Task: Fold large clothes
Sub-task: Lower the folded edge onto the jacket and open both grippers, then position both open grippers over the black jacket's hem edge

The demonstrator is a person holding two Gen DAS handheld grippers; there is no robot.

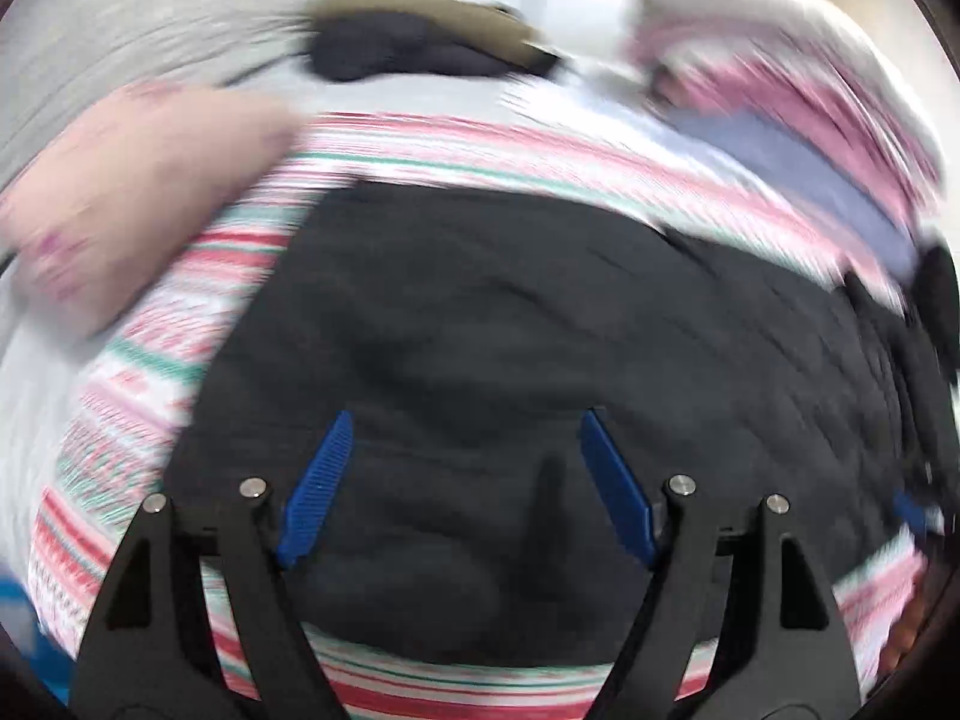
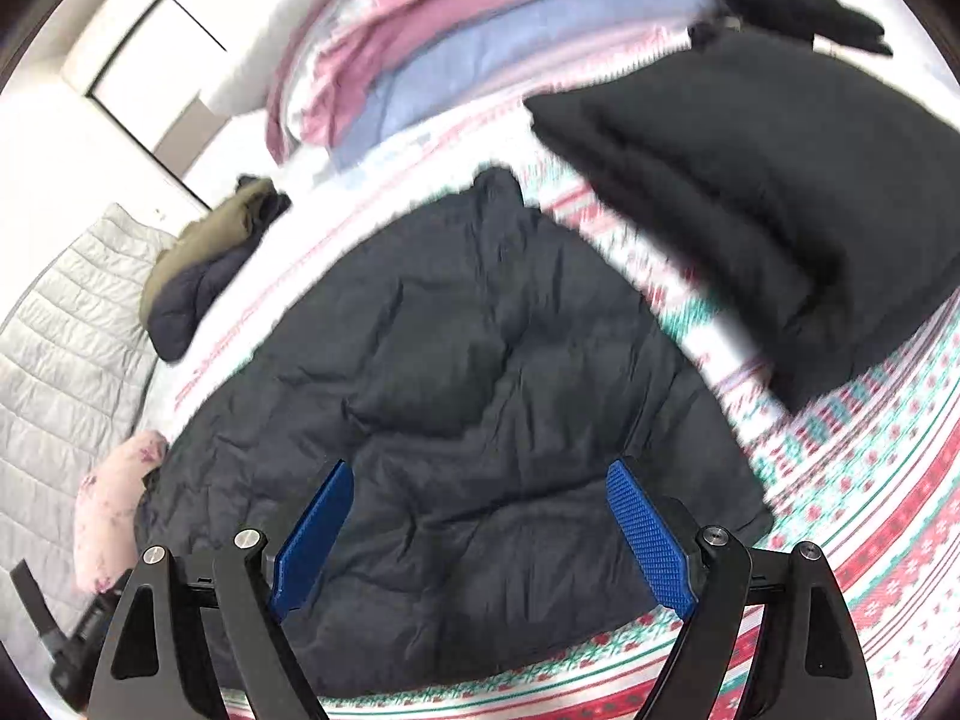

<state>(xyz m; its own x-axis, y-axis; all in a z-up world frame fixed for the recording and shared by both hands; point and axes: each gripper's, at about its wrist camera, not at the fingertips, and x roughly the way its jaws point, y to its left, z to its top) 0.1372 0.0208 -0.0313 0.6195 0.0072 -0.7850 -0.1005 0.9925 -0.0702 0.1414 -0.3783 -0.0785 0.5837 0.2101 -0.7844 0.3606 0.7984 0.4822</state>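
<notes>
Currently your left hand-held gripper (image 1: 465, 489) released above the dark puffer jacket (image 1: 480, 330), your right hand-held gripper (image 2: 480, 531) likewise released, nothing gripped, folded black garment (image 2: 780, 210) far right on the patterned bedspread (image 2: 870, 510)

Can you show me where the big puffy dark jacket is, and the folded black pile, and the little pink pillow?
dark puffy jacket (image 2: 456, 372), right wrist view, on its middle.
folded black pile (image 2: 780, 180), right wrist view, on its top layer.
pink pillow (image 2: 114, 516), right wrist view, on its middle.
</notes>
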